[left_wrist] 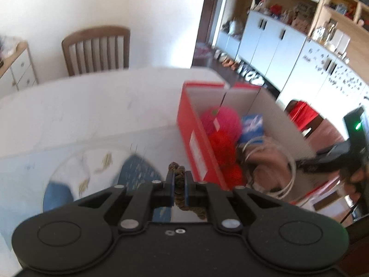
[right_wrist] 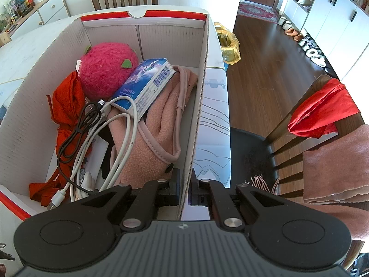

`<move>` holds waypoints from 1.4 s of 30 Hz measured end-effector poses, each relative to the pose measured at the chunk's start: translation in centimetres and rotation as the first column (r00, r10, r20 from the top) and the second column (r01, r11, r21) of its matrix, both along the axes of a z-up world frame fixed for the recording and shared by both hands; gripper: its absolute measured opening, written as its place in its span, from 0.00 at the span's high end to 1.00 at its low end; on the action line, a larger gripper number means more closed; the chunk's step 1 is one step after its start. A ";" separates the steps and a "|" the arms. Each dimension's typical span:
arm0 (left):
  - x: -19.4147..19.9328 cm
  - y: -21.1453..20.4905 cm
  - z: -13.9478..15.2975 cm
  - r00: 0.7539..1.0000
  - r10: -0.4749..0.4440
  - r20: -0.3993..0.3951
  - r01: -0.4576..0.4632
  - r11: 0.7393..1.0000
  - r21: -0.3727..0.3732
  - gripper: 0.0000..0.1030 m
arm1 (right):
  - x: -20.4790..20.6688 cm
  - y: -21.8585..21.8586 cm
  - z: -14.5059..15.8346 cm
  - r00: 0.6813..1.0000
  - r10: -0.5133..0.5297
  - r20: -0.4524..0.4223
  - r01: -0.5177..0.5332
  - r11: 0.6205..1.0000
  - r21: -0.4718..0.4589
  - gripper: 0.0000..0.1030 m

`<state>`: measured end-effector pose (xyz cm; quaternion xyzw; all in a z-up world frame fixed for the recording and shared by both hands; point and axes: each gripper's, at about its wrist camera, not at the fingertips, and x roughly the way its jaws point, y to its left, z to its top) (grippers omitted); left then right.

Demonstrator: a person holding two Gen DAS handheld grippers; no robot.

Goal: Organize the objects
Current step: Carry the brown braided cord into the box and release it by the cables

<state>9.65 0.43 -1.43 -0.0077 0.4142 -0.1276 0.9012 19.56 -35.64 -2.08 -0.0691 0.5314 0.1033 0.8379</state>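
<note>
Two claws work together: the right claw (right_wrist: pixel 185 190) pinches the wall of the red-and-white cardboard box (right_wrist: pixel 200 106) to steady it, so the left claw (left_wrist: pixel 178 185), clenched on a brown twisted rope piece (left_wrist: pixel 177 173) just beside that box, should release only above its opening.

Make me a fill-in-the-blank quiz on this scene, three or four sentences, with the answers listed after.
1. The left gripper has its jaws shut on a brown ____.
2. The right gripper clamps the ____ of the box.
3. The tissue pack lies on the pink fleece, beside the pink plush ____.
4. The white cable and the black cable both lie ____ the box.

Answers: rope; wall; ball; inside
</note>
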 end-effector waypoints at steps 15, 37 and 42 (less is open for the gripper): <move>2.3 -5.7 3.5 0.979 -0.174 0.104 0.178 0.984 -0.026 0.95 | 0.0 0.0 0.4 1.000 0.001 0.005 -0.001 1.000 0.004 0.94; 4.7 -13.8 -4.2 0.930 -0.363 -0.055 0.364 0.931 0.021 0.95 | -0.1 0.3 0.2 1.000 0.004 0.002 -0.004 1.000 0.001 0.94; 5.0 -14.4 -5.7 0.921 -0.382 -0.079 0.386 0.921 0.046 0.95 | -0.2 0.4 0.2 1.000 0.005 0.001 -0.005 1.000 0.001 0.94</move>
